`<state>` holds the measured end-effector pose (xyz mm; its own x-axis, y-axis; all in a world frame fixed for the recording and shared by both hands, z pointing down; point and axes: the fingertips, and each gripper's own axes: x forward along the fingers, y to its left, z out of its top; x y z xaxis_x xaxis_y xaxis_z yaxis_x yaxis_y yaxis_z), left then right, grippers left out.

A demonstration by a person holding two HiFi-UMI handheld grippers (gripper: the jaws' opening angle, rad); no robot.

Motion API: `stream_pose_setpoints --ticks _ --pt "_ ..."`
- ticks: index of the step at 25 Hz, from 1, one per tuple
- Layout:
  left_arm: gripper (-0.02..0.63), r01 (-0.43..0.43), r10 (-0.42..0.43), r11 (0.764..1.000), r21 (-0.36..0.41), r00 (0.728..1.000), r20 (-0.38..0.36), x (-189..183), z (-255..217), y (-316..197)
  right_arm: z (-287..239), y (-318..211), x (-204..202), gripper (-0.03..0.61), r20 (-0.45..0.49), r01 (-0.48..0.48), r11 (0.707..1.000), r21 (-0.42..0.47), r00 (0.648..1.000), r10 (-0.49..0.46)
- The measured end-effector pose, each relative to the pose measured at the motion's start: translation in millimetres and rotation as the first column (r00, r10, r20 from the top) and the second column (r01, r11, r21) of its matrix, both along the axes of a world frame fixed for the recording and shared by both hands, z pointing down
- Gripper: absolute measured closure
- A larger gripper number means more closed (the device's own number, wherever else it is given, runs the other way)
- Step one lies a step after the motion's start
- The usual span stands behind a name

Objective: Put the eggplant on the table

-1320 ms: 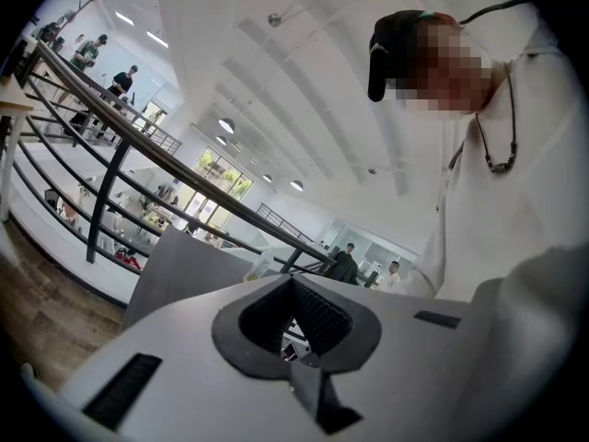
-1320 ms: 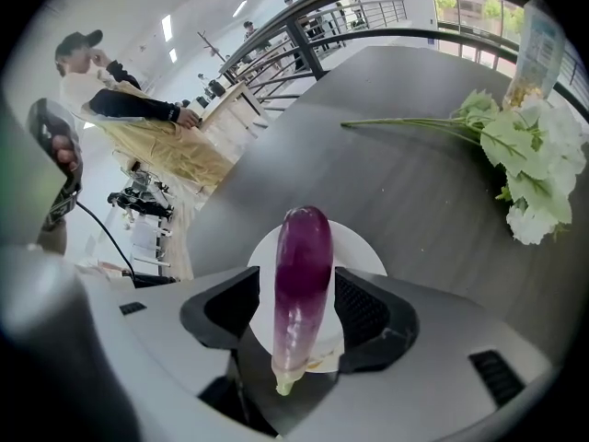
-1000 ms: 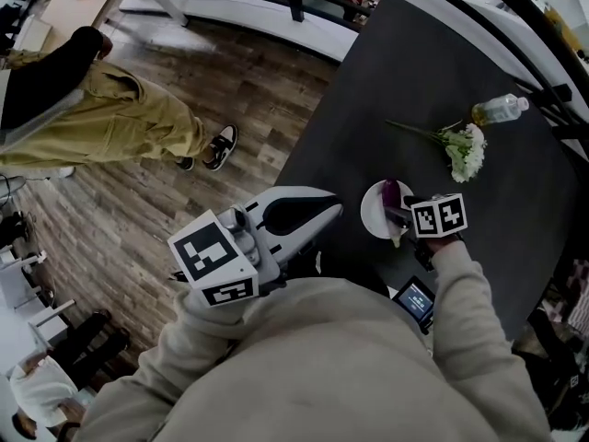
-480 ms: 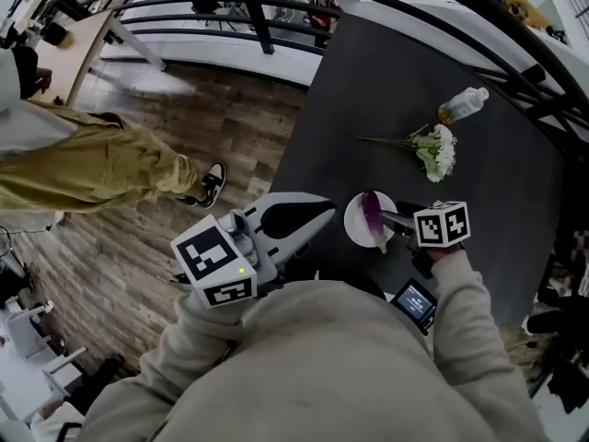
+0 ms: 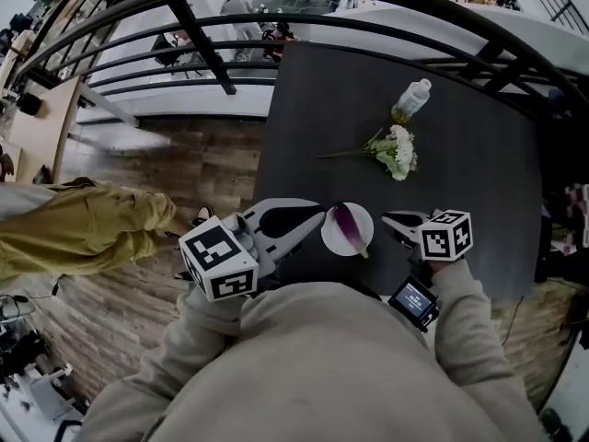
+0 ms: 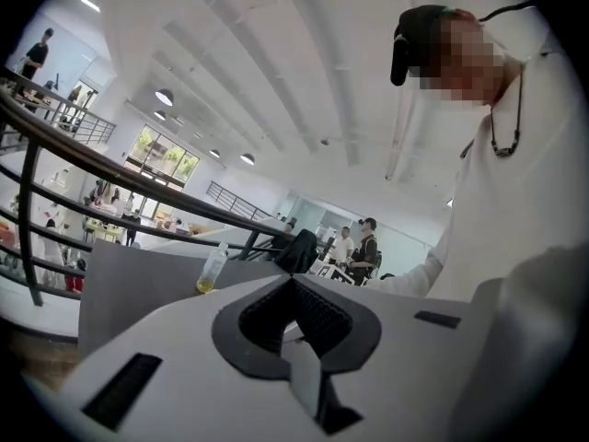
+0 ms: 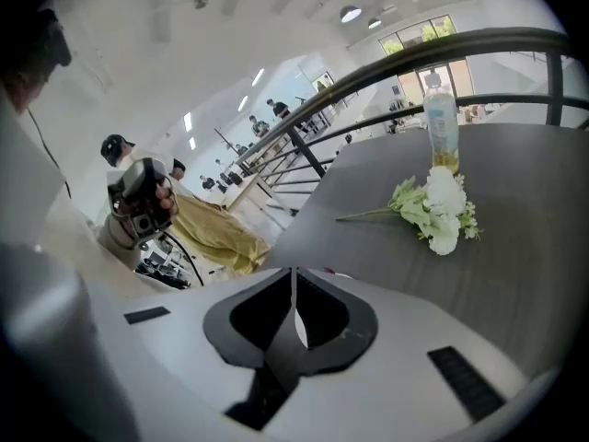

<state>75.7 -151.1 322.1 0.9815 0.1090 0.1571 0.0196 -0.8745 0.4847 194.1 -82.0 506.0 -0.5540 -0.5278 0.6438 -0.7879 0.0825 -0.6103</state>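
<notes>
On the white plate (image 5: 329,236) lies a slim, dark purple eggplant (image 5: 350,228).

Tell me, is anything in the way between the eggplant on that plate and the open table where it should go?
Nothing visible is. The eggplant lies on a white plate near the front edge of the table, with bare tabletop beside it. The flowers and bottle lie farther back.
</notes>
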Motion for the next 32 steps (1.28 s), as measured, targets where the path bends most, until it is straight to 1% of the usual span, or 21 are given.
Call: stream_pose_setpoints --ticks 2,4,6,8,11,16,20,23,26,30,32 --pt "0.607 -0.035 0.035 0.999 0.019 0.999 -0.003 9 -6 2 -21 -2 4 0.554 0.038 -0.036 0.997 0.064 0.999 0.034" --pt "0.607 -0.065 0.066 0.997 0.035 0.998 -0.009 16 -12 4 -46 -4 8 0.558 0.08 -0.073 0.989 0.132 0.995 0.063" --pt "0.607 -0.09 0.091 0.995 0.048 0.996 -0.018 23 -20 3 -74 -9 10 0.561 0.098 -0.097 0.974 0.206 0.992 0.078" --pt "0.607 -0.105 0.107 0.993 0.055 0.994 -0.025 28 -26 2 -101 -14 11 0.561 0.093 -0.105 0.955 0.279 0.992 0.082" --pt "0.607 -0.124 0.127 0.99 0.073 0.991 -0.039 36 -35 0 -140 -20 15 0.563 0.092 -0.128 0.917 0.377 0.991 0.101" --pt "0.607 -0.157 0.167 0.981 0.114 0.982 -0.083 54 -57 6 -205 -17 29 0.563 0.131 -0.208 0.834 0.511 0.978 0.163" --pt "0.607 -0.176 0.194 0.974 0.141 0.973 -0.123 60 -74 13 -242 -13 26 0.563 0.122 -0.223 0.783 0.581 0.975 0.188" --pt "0.607 -0.182 0.203 0.972 0.15 0.969 -0.138 63 -80 15 -258 -13 23 0.563 0.114 -0.227 0.754 0.616 0.973 0.2" --pt "0.607 -0.186 0.208 0.971 0.15 0.968 -0.143 65 -80 17 -266 -13 20 0.563 0.093 -0.214 0.744 0.633 0.975 0.201" --pt "0.607 -0.186 0.206 0.972 0.144 0.968 -0.144 63 -80 19 -269 -12 19 0.565 0.077 -0.212 0.739 0.64 0.974 0.213" --pt "0.607 -0.186 0.206 0.972 0.14 0.968 -0.143 63 -78 20 -269 -11 18 0.565 0.078 -0.214 0.74 0.638 0.974 0.214"
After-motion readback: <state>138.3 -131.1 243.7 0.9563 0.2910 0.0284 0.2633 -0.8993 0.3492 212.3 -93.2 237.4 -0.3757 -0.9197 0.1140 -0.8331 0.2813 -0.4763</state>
